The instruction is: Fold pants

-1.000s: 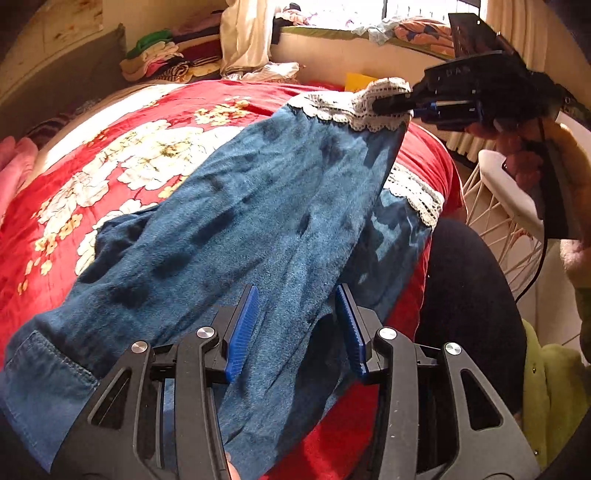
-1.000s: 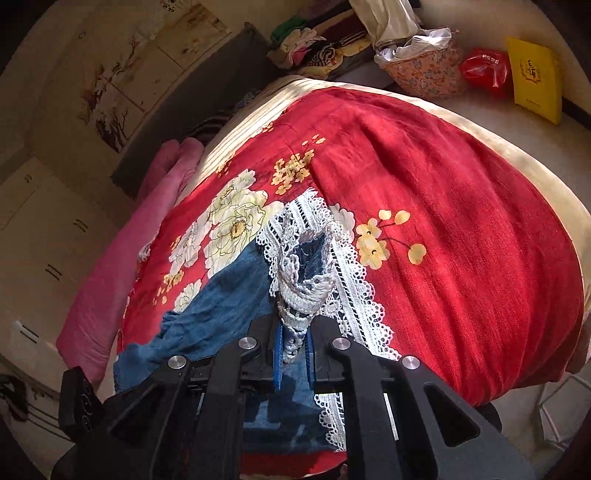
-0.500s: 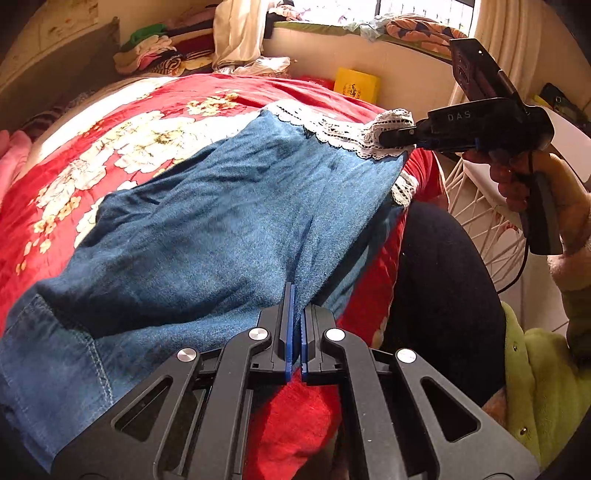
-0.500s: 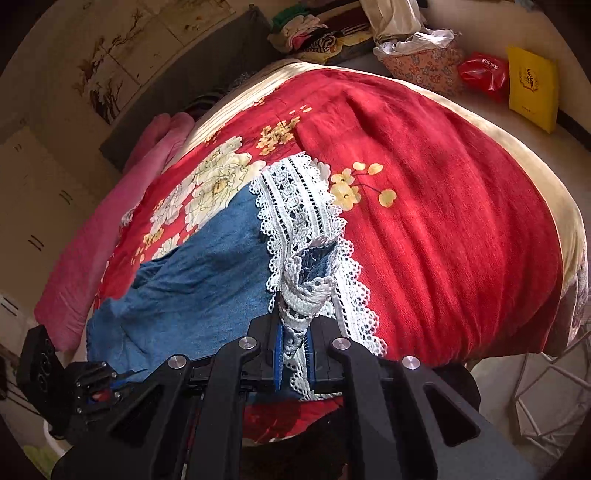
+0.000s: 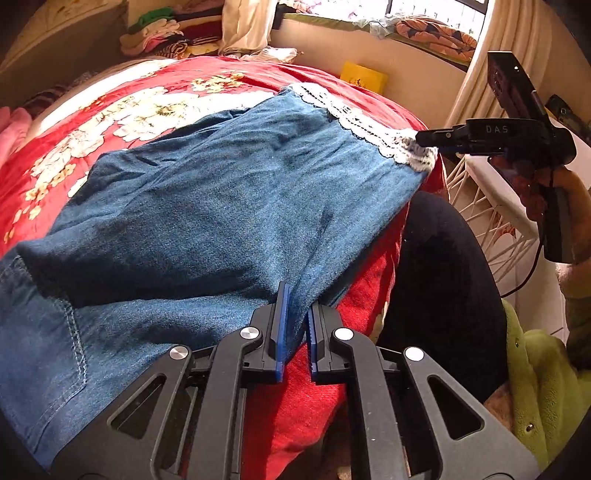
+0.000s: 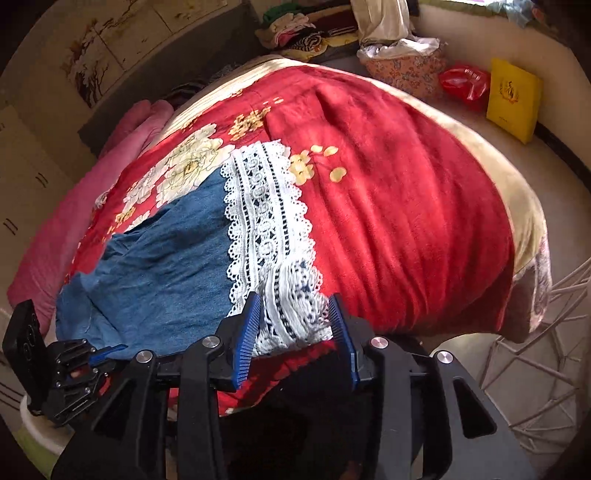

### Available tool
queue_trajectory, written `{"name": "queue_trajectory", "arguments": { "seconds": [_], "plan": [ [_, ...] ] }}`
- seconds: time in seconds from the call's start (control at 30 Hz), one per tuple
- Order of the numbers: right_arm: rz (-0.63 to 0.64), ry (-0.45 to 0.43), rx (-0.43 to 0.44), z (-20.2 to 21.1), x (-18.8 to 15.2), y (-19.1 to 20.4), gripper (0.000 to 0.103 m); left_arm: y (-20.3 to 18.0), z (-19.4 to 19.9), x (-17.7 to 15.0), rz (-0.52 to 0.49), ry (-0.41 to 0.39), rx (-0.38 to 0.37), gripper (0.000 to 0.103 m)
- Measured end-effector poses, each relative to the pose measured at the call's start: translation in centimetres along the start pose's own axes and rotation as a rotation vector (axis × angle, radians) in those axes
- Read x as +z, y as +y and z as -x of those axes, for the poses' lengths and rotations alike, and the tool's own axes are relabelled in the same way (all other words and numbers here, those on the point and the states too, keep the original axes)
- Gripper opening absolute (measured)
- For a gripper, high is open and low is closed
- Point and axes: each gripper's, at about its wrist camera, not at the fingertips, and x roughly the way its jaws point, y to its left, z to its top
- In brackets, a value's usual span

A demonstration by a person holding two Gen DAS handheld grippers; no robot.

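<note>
Blue denim pants (image 5: 221,206) with a white lace hem (image 5: 369,125) lie folded over on the red flowered blanket (image 5: 110,110). My left gripper (image 5: 295,332) sits at the near edge of the fold. Its jaws are opening, a narrow gap shows, and a thin denim edge lies loose between the pads. In the right wrist view the lace hem (image 6: 266,206) rests on the blanket, and my right gripper (image 6: 295,325) straddles its near corner. Its jaws are opening and the pads stand clear of the lace. The right gripper (image 5: 428,142) also shows in the left view, at the hem.
The blanket (image 6: 388,203) drops off at the bed's near edge, where a person's dark trouser leg (image 5: 443,277) stands. A white wire basket (image 5: 491,206) and a green garment (image 5: 546,387) are on the right. A yellow box (image 6: 513,99), a red bag (image 6: 465,81) and piled clothes (image 6: 306,29) lie beyond the bed.
The raised pant leg came down flat onto the bed. My right jaws let go of the lace and spread. My left jaws closed on the denim edge, then parted slightly.
</note>
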Motion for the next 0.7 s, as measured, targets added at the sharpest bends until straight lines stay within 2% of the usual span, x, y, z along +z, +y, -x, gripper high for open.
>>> {"name": "queue_trajectory", "arguments": {
  "seconds": [0.07,0.17,0.27,0.33,0.37,0.4,0.43,0.53,0.63,0.7],
  "plan": [
    [0.047,-0.065,-0.014,1.4,0.5,0.8,0.038,0.2,0.3,-0.1,0.012,-0.003,-0.008,0.013],
    [0.136,-0.097,0.05,1.5,1.0,2.9,0.038,0.6,1.1,-0.1,0.047,-0.013,-0.021,0.021],
    [0.199,0.004,0.065,-1.9,0.7,4.4,0.038,1.2,2.8,0.2,0.089,-0.047,-0.029,0.03],
    [0.218,0.104,0.015,-5.2,0.0,4.6,0.039,2.0,4.3,0.8,0.113,-0.08,-0.014,0.033],
    [0.233,0.113,0.01,-6.3,-0.4,4.8,0.039,2.6,4.8,1.3,0.117,-0.092,0.005,0.036],
    [0.25,0.098,0.007,-6.5,-0.6,5.0,0.042,3.2,5.2,2.0,0.12,-0.101,0.042,0.043],
    [0.257,0.094,0.016,-6.4,-0.6,5.2,0.049,4.1,5.4,2.7,0.126,-0.104,0.09,0.046],
    [0.211,0.064,0.105,-4.8,0.2,4.8,0.052,7.4,4.9,5.0,0.166,-0.088,0.179,0.047],
    [0.166,-0.012,0.148,-2.7,2.0,3.5,0.054,10.5,3.2,6.9,0.207,-0.059,0.19,0.049],
    [0.137,-0.041,0.13,-2.4,3.7,2.4,0.055,12.2,1.6,7.7,0.225,-0.015,0.196,0.051]
  ]
}}
